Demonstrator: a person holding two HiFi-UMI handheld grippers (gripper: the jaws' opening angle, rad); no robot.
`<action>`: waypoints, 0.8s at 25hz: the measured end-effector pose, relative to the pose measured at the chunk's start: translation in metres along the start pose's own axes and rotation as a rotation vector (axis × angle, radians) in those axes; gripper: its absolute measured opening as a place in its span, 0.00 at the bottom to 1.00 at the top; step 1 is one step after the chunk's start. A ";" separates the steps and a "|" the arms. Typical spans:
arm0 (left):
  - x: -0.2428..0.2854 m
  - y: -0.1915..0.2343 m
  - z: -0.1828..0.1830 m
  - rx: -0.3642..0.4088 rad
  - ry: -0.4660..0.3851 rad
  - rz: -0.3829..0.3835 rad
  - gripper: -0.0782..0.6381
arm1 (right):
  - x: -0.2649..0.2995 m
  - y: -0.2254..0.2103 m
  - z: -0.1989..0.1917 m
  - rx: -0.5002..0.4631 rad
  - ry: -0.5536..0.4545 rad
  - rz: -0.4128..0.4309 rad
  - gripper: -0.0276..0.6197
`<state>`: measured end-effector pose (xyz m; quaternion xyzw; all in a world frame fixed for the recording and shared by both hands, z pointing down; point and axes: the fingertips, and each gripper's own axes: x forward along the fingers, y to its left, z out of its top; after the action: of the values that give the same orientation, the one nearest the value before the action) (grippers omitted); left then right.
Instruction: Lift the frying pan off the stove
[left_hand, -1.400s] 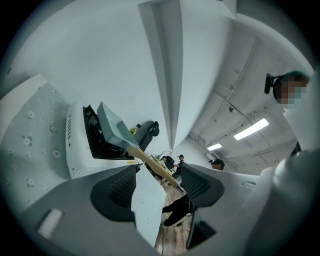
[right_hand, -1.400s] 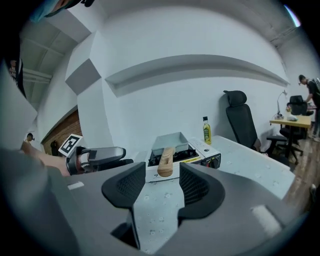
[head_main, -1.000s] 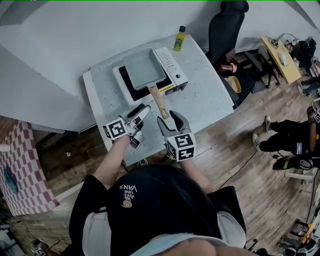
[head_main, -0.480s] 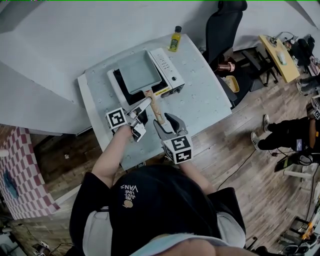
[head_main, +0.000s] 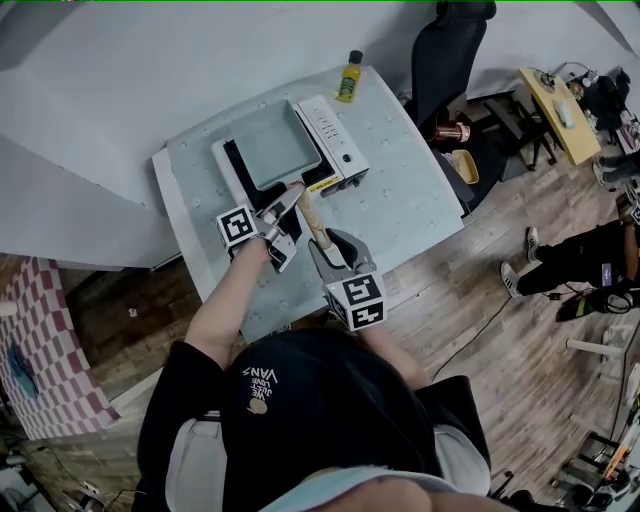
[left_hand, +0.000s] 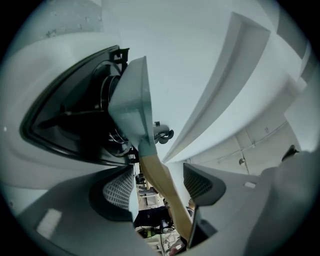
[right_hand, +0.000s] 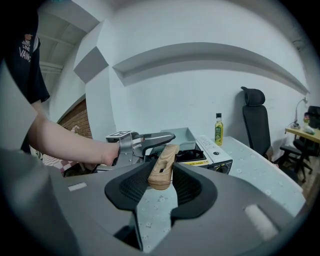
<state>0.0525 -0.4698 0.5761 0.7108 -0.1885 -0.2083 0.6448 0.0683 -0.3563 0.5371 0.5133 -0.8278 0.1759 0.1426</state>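
Observation:
A square grey frying pan (head_main: 272, 145) sits on a white portable stove (head_main: 338, 140), its wooden handle (head_main: 310, 218) pointing toward me. My left gripper (head_main: 290, 195) is open, its jaws on either side of the handle's neck close to the pan; in the left gripper view the handle (left_hand: 157, 175) runs between the pads with gaps on both sides. My right gripper (head_main: 325, 245) straddles the handle's free end (right_hand: 162, 167). Its jaws are closing, with the wood between the pads and hardly any gap left.
A yellow oil bottle (head_main: 351, 78) stands at the table's far edge behind the stove. A black office chair (head_main: 450, 55) is beyond the table's right side. The pale speckled tabletop (head_main: 400, 200) extends to the right of the stove.
My left gripper has moved forward from beside the handle to its neck by the pan. The right gripper stayed at the handle's end and its jaws have narrowed.

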 end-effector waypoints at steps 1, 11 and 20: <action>0.002 0.001 0.001 0.001 0.003 0.000 0.51 | 0.000 0.000 0.000 0.000 0.000 -0.001 0.27; 0.020 0.002 -0.006 -0.023 0.053 -0.008 0.41 | -0.003 -0.002 0.000 -0.001 0.002 -0.004 0.27; 0.020 0.002 -0.014 -0.045 0.059 0.024 0.37 | -0.009 -0.005 -0.006 0.007 -0.003 -0.013 0.26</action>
<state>0.0764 -0.4689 0.5786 0.6995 -0.1732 -0.1840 0.6685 0.0770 -0.3489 0.5392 0.5196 -0.8240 0.1772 0.1404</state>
